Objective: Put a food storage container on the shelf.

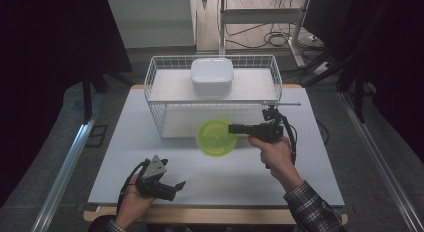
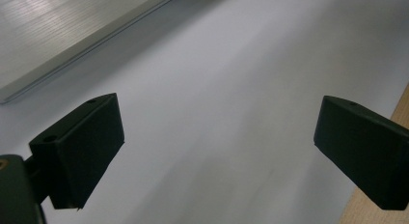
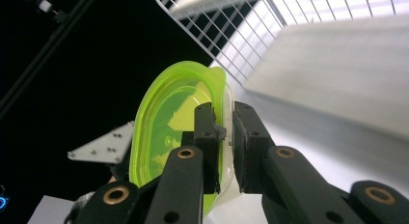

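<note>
High view first: the right gripper (image 1: 234, 128) reaches in from the right and has the rim of a lime-green bowl (image 1: 216, 137) nipped between its jaws, which are pressed nearly together on that thin edge. The bowl hangs at the gripper's tip, to its left, just in front of the lower level of a white wire rack (image 1: 212, 94) that stands at the far side of the white table (image 1: 300, 172). On the rack's upper shelf sits a white square dish (image 1: 212, 76), well apart from the bowl.

Right gripper view (it shows the pinch best): one jaw lies inside the green bowl (image 3: 169, 122) and the other against its outer wall, with the rim caught between them, and the bowl stands tilted on edge.

Near the table's front edge the left gripper (image 1: 172, 188) rests in the person's hand, well apart from the bowl. Left gripper view shows its jaws spread wide with only bare tabletop (image 2: 231, 89) between them.
</note>
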### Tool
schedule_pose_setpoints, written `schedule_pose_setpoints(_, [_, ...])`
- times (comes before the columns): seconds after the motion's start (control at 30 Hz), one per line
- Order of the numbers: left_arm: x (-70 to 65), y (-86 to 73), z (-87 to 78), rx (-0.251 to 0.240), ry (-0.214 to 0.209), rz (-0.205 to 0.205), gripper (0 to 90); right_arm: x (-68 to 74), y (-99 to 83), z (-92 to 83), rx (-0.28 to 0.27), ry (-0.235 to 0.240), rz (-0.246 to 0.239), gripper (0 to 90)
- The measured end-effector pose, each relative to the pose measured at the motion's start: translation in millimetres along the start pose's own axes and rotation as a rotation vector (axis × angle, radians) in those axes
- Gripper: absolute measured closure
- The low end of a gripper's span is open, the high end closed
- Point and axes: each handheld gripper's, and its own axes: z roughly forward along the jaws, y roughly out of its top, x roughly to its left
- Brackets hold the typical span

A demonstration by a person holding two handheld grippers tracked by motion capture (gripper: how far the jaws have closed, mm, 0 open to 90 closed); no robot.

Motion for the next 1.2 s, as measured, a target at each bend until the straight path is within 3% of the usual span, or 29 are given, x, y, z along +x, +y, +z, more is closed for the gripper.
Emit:
schedule_pose_setpoints(0.67, [-0.5,-0.2,0.8,0.001,-0.005,0.000,3.3,39.3,69.0,-21.4,-0.110,0.019,-0.051,81.7])
schedule_pose_setpoints(1.2, [-0.1,-0.7,0.3,0.001,-0.010,-0.007,3.3,56.1,131.8,-15.1,-0.215,-0.054,-0.052,81.7])
